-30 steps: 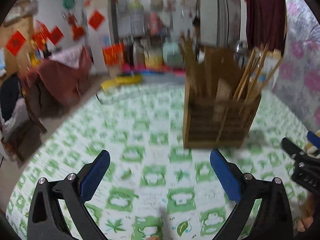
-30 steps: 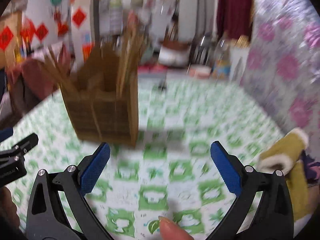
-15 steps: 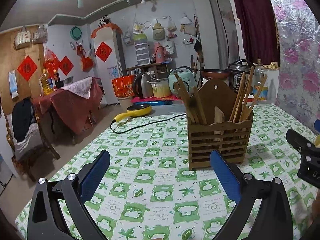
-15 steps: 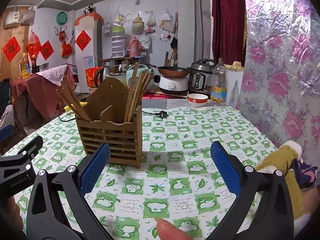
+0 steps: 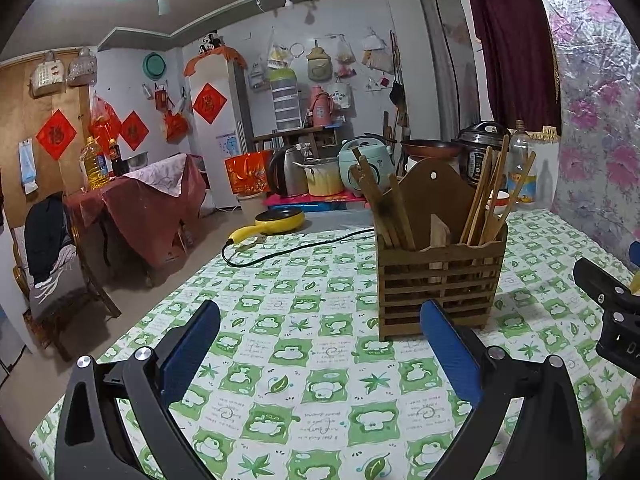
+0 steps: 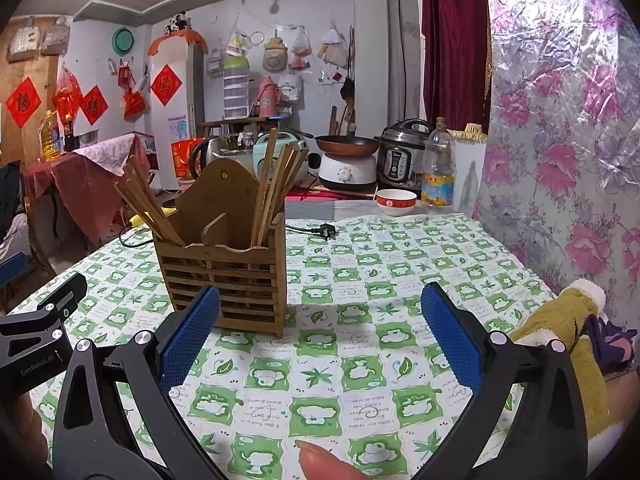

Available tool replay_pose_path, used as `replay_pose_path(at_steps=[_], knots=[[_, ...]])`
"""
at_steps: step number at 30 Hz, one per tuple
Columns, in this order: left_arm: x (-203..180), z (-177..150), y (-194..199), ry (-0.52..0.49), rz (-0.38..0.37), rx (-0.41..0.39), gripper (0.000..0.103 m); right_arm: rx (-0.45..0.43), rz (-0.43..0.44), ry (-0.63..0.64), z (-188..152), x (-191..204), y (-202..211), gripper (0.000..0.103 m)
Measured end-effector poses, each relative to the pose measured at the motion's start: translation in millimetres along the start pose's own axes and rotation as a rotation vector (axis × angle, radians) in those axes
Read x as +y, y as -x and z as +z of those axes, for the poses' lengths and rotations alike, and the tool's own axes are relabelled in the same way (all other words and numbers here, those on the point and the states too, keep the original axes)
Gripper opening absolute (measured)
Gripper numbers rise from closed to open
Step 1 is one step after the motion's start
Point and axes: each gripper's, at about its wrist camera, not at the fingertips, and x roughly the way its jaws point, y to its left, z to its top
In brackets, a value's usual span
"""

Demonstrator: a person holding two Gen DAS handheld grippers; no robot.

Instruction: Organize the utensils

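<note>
- The left gripper (image 5: 320, 344) is being held above the tablecloth (image 5: 320, 360) with its jaws spread wide and nothing between them; its lower body is being cut off by the bottom of the left wrist view.
- The right gripper (image 6: 320, 328) is likewise being held with its jaws wide apart and empty; a fingertip (image 6: 324, 464) is being shown at the bottom edge of the right wrist view only, the rest of the hand being hidden.
- A yellow fleece sleeve (image 6: 560, 332) is being seen only in the right wrist view, partly cut off at the right edge.
- The wooden utensil holder (image 5: 440, 276) is being shown standing upright on the tablecloth, just beyond the fingertips of both grippers, untouched.
- Chopsticks (image 5: 484, 196) are being held in the holder's right compartment and another bundle (image 5: 380, 208) in its left one; their lower ends are being hidden behind the slats.
- A plug (image 6: 326, 232) lying behind the holder is being seen only in the right wrist view.
- A yellow pan (image 5: 276, 222) at the table's far end is being shown clearly in the left wrist view; in the other it is being mostly hidden by the holder.
</note>
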Motion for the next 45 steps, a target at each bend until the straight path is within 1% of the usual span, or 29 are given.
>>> replay_pose_path(at_steps=[25,31,35,45], knots=[[-0.6,0.4,1.4,-0.002,-0.002,-0.005,0.098,-0.005,0.008,0.004,-2.1,3.5,0.1,0.097],[0.2,2.0,3.6,-0.002,-0.009,-0.015,0.098,-0.015,0.014,0.006,0.3,9.9,1.6,0.097],[0.9,2.3,7.6,0.0,0.011,-0.032,0.098,-0.017,0.014,0.004,0.8,8.8,3.2,0.097],[5.1,2.4,6.9,0.007,0.008,-0.032,0.098,-0.018,0.014,0.004,0.9,9.3,3.1,0.097]])
